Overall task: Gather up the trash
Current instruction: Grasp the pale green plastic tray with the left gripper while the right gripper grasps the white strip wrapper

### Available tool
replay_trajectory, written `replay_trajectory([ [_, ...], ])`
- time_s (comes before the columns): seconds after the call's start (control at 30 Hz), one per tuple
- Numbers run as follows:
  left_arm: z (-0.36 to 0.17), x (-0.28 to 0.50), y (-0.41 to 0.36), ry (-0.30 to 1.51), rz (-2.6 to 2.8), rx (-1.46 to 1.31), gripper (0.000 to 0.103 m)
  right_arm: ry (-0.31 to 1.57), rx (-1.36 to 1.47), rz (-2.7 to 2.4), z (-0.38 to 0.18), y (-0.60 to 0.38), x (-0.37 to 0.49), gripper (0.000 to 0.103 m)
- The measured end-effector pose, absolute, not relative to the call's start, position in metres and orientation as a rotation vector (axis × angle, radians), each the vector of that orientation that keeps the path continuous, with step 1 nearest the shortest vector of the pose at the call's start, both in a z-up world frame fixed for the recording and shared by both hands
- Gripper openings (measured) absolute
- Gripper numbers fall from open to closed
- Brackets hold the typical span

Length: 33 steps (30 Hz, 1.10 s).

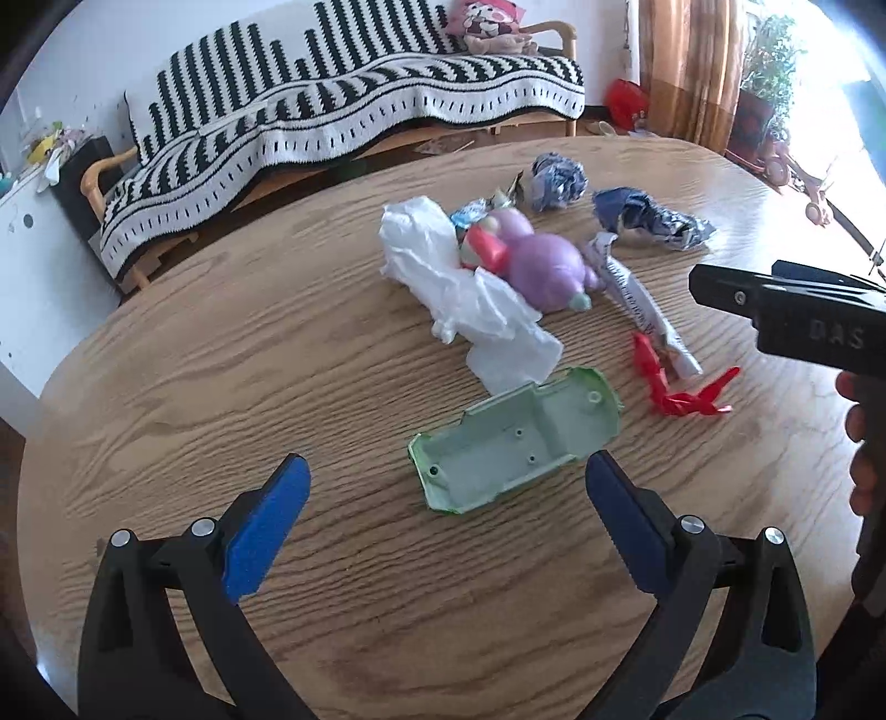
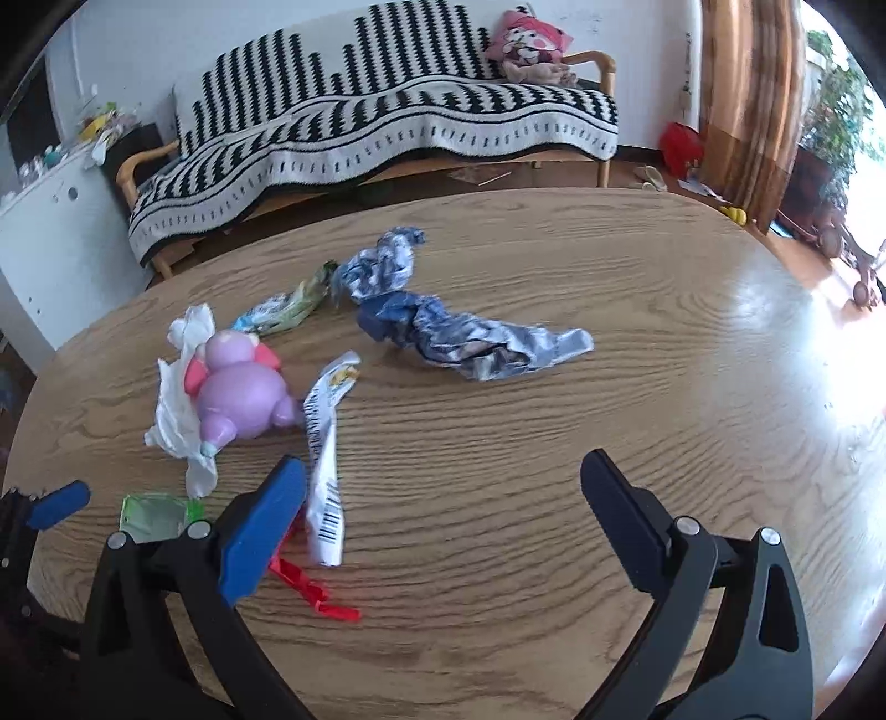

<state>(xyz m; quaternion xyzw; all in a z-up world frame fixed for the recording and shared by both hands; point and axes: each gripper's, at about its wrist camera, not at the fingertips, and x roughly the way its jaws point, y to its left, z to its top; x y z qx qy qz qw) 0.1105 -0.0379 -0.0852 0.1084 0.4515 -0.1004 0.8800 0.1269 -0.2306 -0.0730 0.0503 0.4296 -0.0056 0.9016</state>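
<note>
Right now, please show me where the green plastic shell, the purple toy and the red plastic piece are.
green plastic shell (image 1: 515, 437): left wrist view, on its hollow inner floor.
purple toy (image 2: 243, 401): right wrist view, on its round body.
red plastic piece (image 1: 673, 390): left wrist view, on its middle part.

A wooden bench (image 2: 592, 61) stands against the white wall (image 2: 166, 50), draped with a black-and-white striped blanket (image 2: 387, 127); a pink plush toy (image 2: 526, 41) sits at its end. Brown curtains (image 2: 742, 94) hang beside a bright window (image 2: 864, 138) with potted plants (image 1: 769, 61). The oval wood-grain tabletop (image 2: 609, 443) catches glare. A white cabinet (image 1: 33, 266) stands on the left.
</note>
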Motion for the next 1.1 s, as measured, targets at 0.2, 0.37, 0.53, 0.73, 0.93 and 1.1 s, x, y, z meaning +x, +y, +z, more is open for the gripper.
replay_trajectory([
  [0.2, -0.092, 0.121, -0.045, 0.955, -0.221, 0.201, 0.097, 0.906, 0.075, 0.0, -0.079, -0.216, 0.138, 0.096],
  [0.37, -0.099, 0.13, -0.046, 0.987, -0.238, 0.192, 0.097, 0.919, 0.03, 0.014, -0.087, -0.207, 0.146, 0.096],
  [0.53, -0.101, 0.141, -0.038, 0.991, -0.238, 0.155, 0.097, 0.927, -0.015, -0.008, -0.094, -0.208, 0.155, 0.096],
  [0.73, -0.101, 0.141, -0.036, 1.006, -0.242, 0.149, 0.093, 0.956, -0.027, -0.032, -0.105, -0.217, 0.159, 0.096],
  [0.93, -0.092, 0.134, -0.036, 0.999, -0.267, 0.137, 0.039, 0.957, -0.03, 0.06, -0.109, -0.214, 0.154, 0.097],
  [1.1, -0.086, 0.13, -0.033, 1.016, -0.309, 0.049, 0.034, 0.921, -0.072, 0.168, -0.104, -0.203, 0.146, 0.066],
])
